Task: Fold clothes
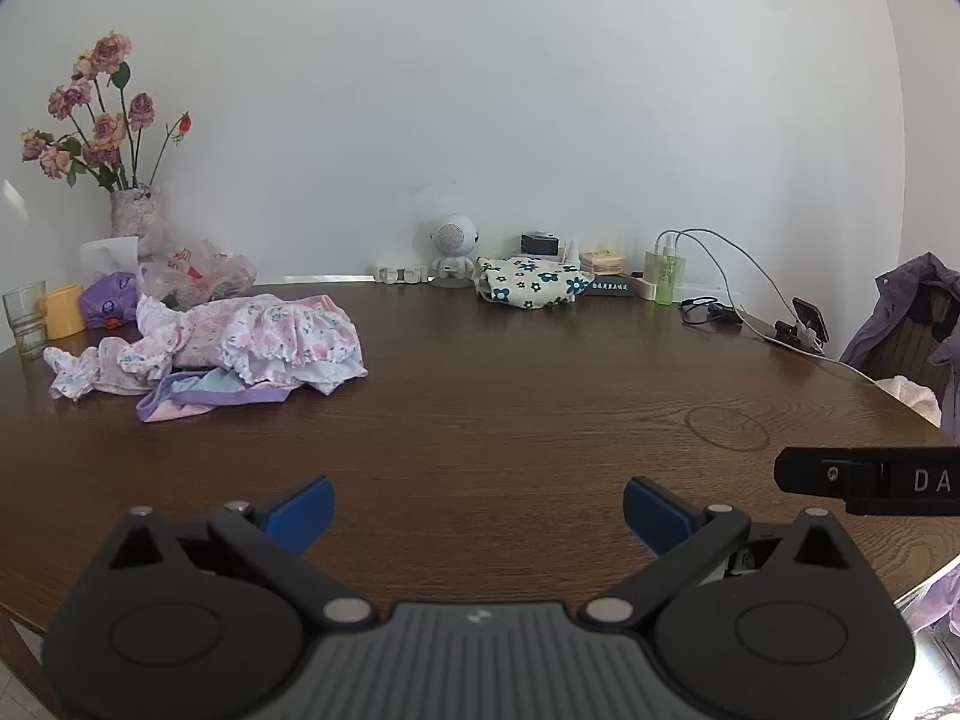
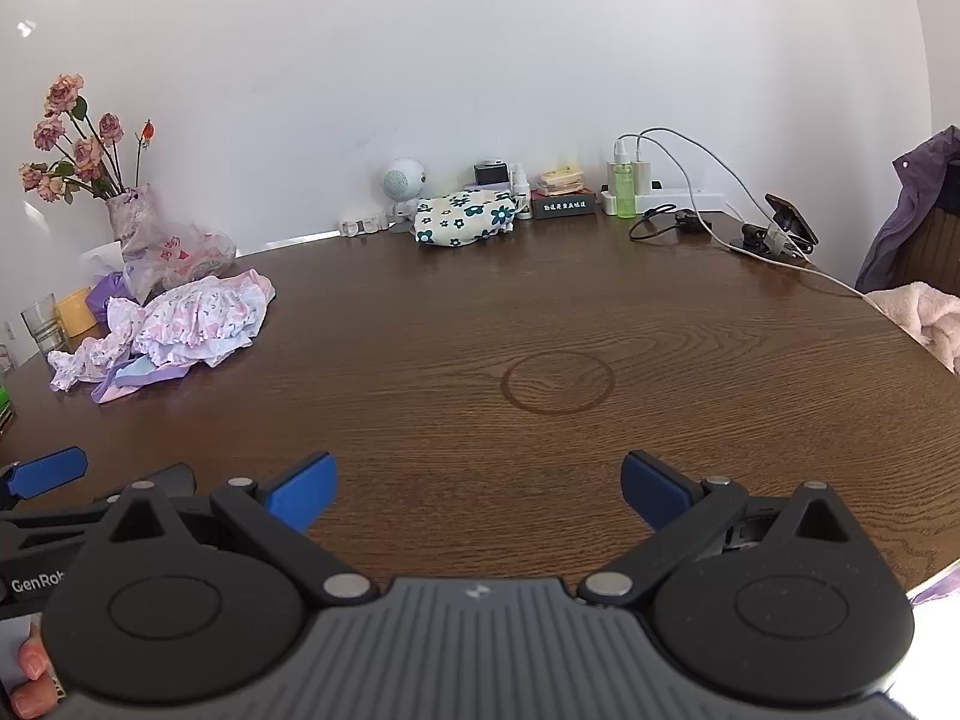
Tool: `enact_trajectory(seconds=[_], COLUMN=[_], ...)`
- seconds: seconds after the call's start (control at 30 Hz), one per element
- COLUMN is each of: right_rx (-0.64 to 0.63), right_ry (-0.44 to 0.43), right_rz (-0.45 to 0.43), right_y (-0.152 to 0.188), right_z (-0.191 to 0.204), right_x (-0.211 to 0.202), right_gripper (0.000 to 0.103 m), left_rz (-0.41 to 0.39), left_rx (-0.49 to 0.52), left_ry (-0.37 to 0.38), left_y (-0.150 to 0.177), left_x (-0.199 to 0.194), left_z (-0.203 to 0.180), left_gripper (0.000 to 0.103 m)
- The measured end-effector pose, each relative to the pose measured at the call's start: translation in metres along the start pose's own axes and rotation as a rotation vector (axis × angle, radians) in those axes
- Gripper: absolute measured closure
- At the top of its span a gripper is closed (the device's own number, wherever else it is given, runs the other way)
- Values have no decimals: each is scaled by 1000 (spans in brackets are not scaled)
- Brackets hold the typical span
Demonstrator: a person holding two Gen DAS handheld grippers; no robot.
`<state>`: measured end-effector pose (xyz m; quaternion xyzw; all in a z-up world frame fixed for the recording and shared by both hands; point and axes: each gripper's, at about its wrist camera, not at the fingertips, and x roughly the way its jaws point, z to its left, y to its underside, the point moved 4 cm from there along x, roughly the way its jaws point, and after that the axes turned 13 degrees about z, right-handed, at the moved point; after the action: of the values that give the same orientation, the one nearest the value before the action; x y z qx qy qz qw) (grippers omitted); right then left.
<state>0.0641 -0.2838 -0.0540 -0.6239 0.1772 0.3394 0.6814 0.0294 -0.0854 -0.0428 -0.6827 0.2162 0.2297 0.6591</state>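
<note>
Clothes [image 1: 204, 348] far left; fingertips [image 2: 30, 675] bottom-left in right view only

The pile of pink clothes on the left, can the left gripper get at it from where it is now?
Probably yes. The left gripper hovers with jaws open and empty, and only bare table lies between it and the clothes. The cup and glass sit behind the pile, out of the way.

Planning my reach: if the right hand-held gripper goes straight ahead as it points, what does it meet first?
Bare table first, as the right hand-held gripper is open and angled down. Beyond, the floral cloth near the wall; depth is unclear.
</note>
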Motion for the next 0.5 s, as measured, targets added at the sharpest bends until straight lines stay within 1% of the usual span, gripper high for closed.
enact_trajectory(seconds=[0.5], right_rx=[-13], right_ry=[-18], right_rz=[30], right_y=[5], right_z=[4], right_x=[6], right_gripper=[0], left_rz=[19], left_rx=[-21], left_ry=[4], left_y=[1], left_x=[5], left_z=[4], left_gripper=[0])
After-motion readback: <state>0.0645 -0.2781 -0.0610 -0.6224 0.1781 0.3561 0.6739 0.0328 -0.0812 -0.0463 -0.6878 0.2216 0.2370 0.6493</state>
